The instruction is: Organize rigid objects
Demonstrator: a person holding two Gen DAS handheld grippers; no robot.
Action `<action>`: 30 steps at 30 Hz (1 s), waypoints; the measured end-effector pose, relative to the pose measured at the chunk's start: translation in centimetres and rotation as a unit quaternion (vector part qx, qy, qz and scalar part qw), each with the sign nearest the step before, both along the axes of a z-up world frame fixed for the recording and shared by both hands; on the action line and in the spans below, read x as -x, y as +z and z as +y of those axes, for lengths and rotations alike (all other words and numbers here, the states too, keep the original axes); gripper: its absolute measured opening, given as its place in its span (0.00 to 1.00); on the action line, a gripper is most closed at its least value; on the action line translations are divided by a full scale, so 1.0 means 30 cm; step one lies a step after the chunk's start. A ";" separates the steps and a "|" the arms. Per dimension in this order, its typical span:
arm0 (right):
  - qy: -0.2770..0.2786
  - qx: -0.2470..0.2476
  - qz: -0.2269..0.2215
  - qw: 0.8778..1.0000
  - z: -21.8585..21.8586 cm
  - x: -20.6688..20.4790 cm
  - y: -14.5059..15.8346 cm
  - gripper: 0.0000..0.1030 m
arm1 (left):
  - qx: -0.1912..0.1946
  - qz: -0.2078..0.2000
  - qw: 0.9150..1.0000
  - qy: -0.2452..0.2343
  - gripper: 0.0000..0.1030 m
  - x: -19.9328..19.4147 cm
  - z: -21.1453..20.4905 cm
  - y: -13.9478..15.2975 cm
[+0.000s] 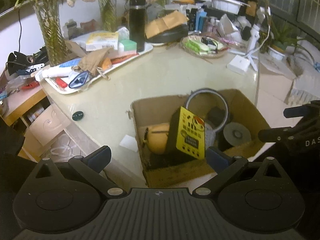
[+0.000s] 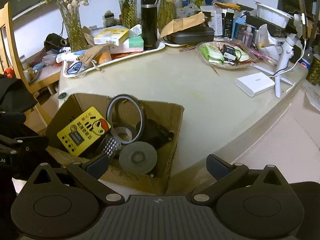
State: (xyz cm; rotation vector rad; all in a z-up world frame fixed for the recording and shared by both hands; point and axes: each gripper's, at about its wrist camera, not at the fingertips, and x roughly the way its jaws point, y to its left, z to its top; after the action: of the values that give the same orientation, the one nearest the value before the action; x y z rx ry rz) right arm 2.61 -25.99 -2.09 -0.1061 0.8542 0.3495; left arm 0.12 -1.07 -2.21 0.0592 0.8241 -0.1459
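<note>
An open cardboard box [image 1: 248, 108] [image 2: 172, 112] stands at the near edge of the beige table. In it are a yellow-faced black box [image 1: 190, 134] [image 2: 84, 130], a large grey ring [image 1: 206, 94] [image 2: 124, 102], a grey disc [image 1: 237, 134] [image 2: 138, 157], a tape roll [image 2: 124, 133] and a tan rounded object [image 1: 158, 138]. My left gripper [image 1: 158, 156] is open and empty just in front of the box. My right gripper [image 2: 158, 166] is open and empty over the box's near right corner. The right gripper also shows at the right edge of the left wrist view [image 1: 280, 124].
A white tray [image 1: 96, 80] [image 2: 128, 59] of clutter with a black bottle [image 1: 137, 20] [image 2: 149, 20] sits at the back. A shallow bowl of packets [image 1: 202, 47] [image 2: 224, 54], a white box [image 1: 239, 64] [image 2: 255, 83], glass vases and a wooden chair [image 2: 12, 46] surround the table.
</note>
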 end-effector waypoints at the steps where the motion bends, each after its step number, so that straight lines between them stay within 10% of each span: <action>1: 0.000 0.003 0.003 1.000 0.004 0.003 -0.007 1.00 | -0.002 0.002 1.000 -0.001 1.00 0.002 -0.004 -0.002; 30: 0.000 0.060 0.049 0.997 0.068 0.016 -0.098 1.00 | -0.073 0.065 0.995 -0.019 1.00 -0.012 -0.073 -0.091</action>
State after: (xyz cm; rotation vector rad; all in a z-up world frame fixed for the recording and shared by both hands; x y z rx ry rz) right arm 2.14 -23.95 -5.02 -0.2026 0.9733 0.3057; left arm 0.48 -3.25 -4.94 0.2036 0.9639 -0.1255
